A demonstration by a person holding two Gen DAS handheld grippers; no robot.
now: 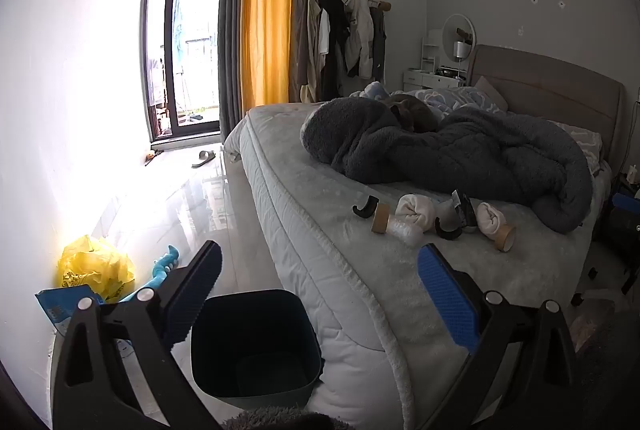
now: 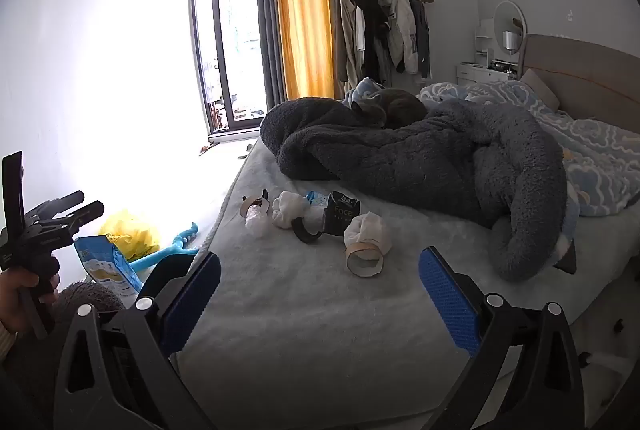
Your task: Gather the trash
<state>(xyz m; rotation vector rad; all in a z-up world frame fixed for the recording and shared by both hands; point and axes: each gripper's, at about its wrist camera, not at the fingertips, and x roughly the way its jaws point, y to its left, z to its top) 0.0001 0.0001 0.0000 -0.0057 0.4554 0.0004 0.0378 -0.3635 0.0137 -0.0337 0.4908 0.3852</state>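
A litter of trash lies mid-bed: cardboard rolls (image 2: 364,262) (image 1: 380,224), crumpled white tissues (image 2: 370,230) (image 1: 414,209), a black packet (image 2: 342,216) (image 1: 462,205) and a black curved scrap (image 2: 306,232). My right gripper (image 2: 320,272) is open over the blanket, just short of the nearest roll, with nothing between its pads. My left gripper (image 1: 320,270) is open too and holds nothing; it hangs above the bed corner and a dark bin (image 1: 256,293) on the floor. In the right wrist view the left gripper (image 2: 90,202) shows at the far left, held by a hand (image 2: 16,294).
A yellow bag (image 1: 96,266), a blue packet (image 1: 60,304) and a blue toy (image 1: 164,270) lie on the floor by the white wall. A bunched grey blanket (image 2: 420,165) with a curled cat (image 2: 396,109) fills the bed beyond the trash. A slipper (image 1: 204,158) lies near the balcony door.
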